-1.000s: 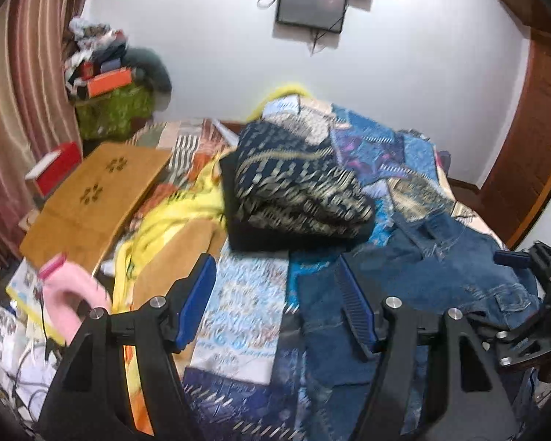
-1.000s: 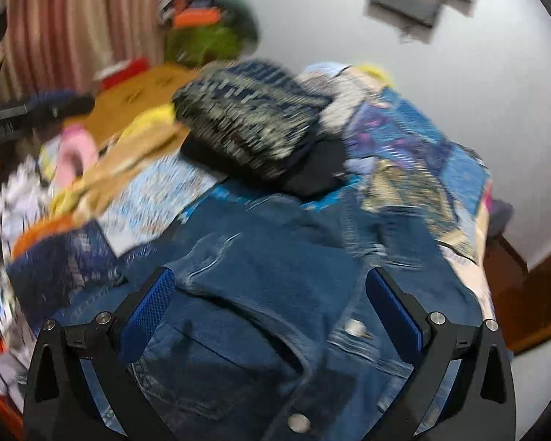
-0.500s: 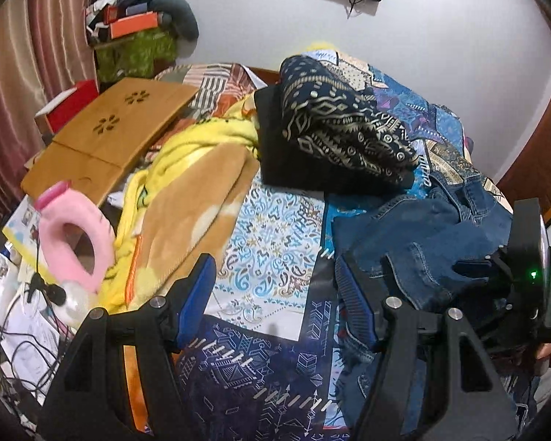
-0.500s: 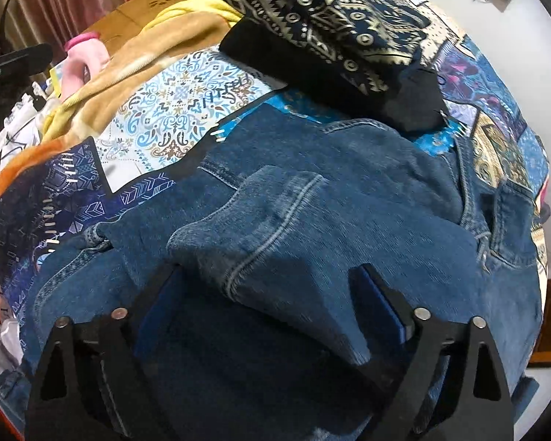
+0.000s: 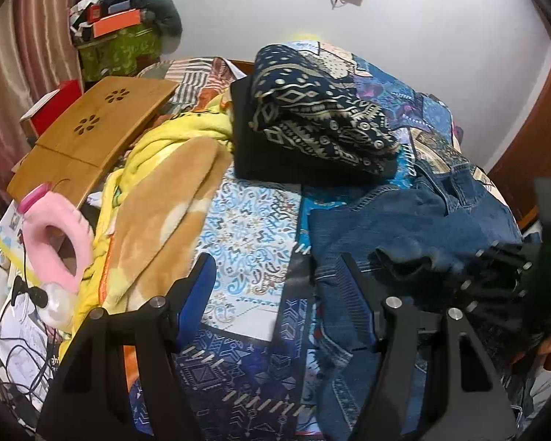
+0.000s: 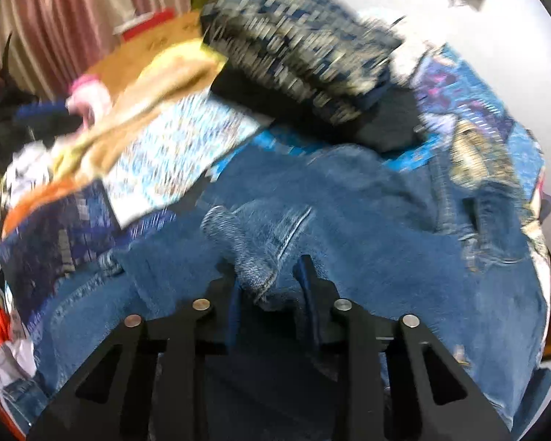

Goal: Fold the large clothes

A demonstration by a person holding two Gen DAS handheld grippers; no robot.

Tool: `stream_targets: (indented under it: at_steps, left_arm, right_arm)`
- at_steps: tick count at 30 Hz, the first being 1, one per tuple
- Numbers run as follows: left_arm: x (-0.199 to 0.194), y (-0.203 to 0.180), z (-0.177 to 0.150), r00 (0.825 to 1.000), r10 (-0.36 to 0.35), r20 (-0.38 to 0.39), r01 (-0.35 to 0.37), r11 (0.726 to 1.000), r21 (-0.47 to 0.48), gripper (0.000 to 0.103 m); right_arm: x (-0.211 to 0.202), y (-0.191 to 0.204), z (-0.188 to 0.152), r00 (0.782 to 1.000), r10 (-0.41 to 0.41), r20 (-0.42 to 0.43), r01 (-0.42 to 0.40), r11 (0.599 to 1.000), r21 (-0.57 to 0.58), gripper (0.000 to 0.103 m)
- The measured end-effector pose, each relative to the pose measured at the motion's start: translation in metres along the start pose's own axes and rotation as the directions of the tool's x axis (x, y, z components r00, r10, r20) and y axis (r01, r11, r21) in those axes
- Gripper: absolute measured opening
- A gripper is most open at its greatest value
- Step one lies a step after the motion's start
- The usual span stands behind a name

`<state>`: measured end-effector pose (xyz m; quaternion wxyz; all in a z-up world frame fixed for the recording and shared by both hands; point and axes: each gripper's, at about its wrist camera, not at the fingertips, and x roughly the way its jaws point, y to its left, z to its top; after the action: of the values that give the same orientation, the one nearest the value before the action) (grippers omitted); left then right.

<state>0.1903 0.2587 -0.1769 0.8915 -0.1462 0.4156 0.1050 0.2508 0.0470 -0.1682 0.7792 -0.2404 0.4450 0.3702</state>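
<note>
Nearest, the right gripper (image 6: 268,275) is closing its jaws on a bunched fold of the denim jacket (image 6: 349,220), the fabric pinched between the blue pads. The left gripper (image 5: 275,286) hangs with jaws apart and empty over the patterned bedspread (image 5: 246,228), just left of the jacket's edge. The jacket lies rumpled across the near right of the bed. Left lies a yellow-and-tan blanket (image 5: 165,198). Farther back sits a folded navy patterned cloth (image 5: 319,121) on a black one, with a wooden lap desk (image 5: 92,128) at far left.

Left claw (image 5: 275,294) gapes above the patterned bedspread (image 5: 249,228), denim jacket (image 5: 404,228) just beside.
</note>
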Motion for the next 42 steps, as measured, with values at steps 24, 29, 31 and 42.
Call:
stream_targets:
  at_steps: [24, 29, 31, 42]
  left_arm:
    - [0.006, -0.132, 0.014, 0.994, -0.107, -0.021, 0.109, 0.965, 0.24, 0.066]
    - [0.006, -0.145, 0.007, 0.993, -0.111, -0.039, 0.117, 0.955, 0.272, 0.066]
    - [0.007, -0.148, 0.006, 0.993, -0.11, -0.046, 0.119, 0.954, 0.277, 0.066]
    - [0.009, -0.16, 0.004, 0.99, -0.125, -0.061, 0.137, 0.95, 0.279, 0.066]
  right_arm:
    - [-0.171, -0.169, -0.087, 0.896, -0.296, 0.331, 0.075, 0.836, 0.544, 0.01]
    - [-0.159, -0.187, -0.121, 0.922, -0.281, 0.267, 0.064, 0.789, 0.611, 0.01]
    - [-0.154, -0.194, -0.135, 0.932, -0.261, 0.252, 0.042, 0.769, 0.638, 0.01]
    - [-0.156, -0.207, -0.162, 0.957, -0.223, 0.187, 0.035, 0.726, 0.687, 0.011]
